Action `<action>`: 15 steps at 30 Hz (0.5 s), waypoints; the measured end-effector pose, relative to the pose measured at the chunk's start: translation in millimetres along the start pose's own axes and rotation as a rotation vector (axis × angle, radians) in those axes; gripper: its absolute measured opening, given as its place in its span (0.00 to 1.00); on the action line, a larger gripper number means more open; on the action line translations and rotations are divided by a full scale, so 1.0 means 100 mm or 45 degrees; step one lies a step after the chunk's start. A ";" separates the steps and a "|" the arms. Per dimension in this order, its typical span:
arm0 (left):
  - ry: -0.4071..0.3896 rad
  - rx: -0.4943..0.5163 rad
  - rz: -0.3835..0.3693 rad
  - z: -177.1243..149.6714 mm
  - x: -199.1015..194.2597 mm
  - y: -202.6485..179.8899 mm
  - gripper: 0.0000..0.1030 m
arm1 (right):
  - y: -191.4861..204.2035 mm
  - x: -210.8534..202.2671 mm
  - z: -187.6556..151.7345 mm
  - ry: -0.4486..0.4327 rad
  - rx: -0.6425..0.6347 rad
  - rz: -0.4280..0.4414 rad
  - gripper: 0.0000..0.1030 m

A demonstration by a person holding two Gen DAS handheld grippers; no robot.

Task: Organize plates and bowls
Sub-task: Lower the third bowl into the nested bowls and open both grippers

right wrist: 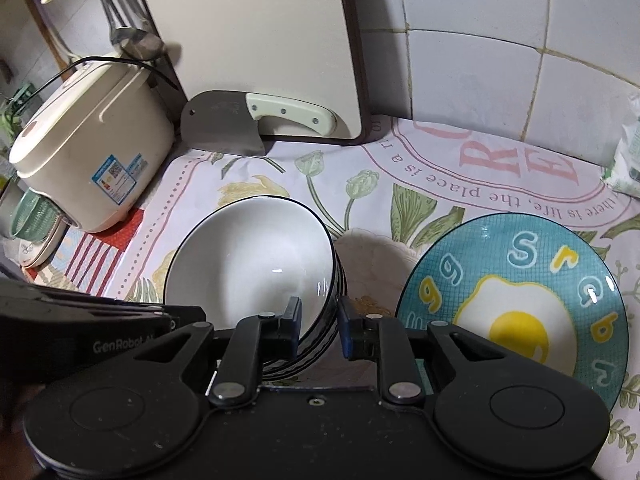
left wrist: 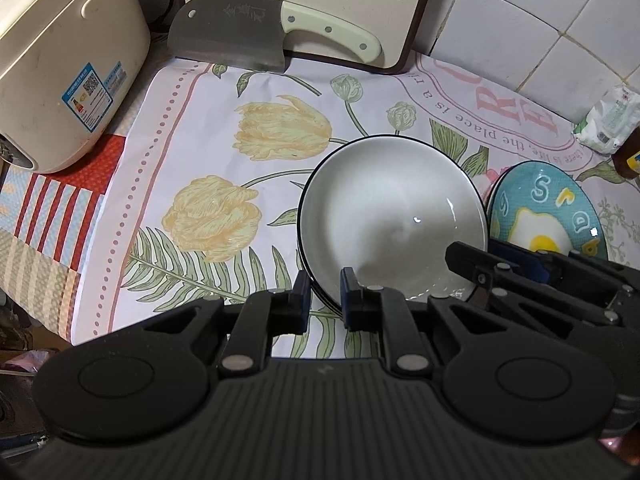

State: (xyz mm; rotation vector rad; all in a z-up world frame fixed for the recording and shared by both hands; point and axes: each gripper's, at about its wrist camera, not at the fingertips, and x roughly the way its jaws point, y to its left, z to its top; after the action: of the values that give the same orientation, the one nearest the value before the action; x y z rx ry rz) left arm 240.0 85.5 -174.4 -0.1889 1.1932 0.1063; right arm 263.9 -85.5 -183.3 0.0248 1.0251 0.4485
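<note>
A white bowl (left wrist: 392, 216) with a thin black rim tops a stack of dark-striped bowls on the flowered cloth. My left gripper (left wrist: 325, 300) is shut on its near left rim, one finger inside and one outside. In the right wrist view the same bowl (right wrist: 256, 256) has its right wall between the jaws of my right gripper (right wrist: 320, 318). Those jaws stand slightly apart and do not seem to press on it. A blue plate with a fried-egg picture (right wrist: 516, 300) lies just right of the bowls, also seen as the blue plate (left wrist: 548, 208) in the left wrist view.
A cream rice cooker (right wrist: 92, 160) stands at the back left. A cleaver (right wrist: 224, 124) leans on a cutting board (right wrist: 260, 40) against the tiled wall. A white packet (right wrist: 628, 160) sits at the far right. A green bowl on plates (right wrist: 34, 216) is at the left edge.
</note>
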 end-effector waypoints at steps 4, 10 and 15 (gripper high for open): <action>0.005 -0.017 -0.006 0.00 0.01 0.00 0.15 | -0.08 -0.03 -0.05 -0.028 0.007 0.063 0.27; 0.002 -0.066 -0.026 -0.01 -0.05 0.00 0.21 | -0.19 -0.26 -0.09 -0.105 -0.006 0.116 0.46; -0.022 -0.102 -0.049 -0.05 -0.18 -0.02 0.24 | -0.21 -0.55 -0.15 -0.161 -0.098 0.124 0.50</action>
State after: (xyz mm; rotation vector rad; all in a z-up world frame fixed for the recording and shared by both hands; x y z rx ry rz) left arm 229.2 83.0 -159.7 -0.2803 1.1684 0.1218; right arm 234.5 -127.5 -150.9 0.0340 0.8844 0.5683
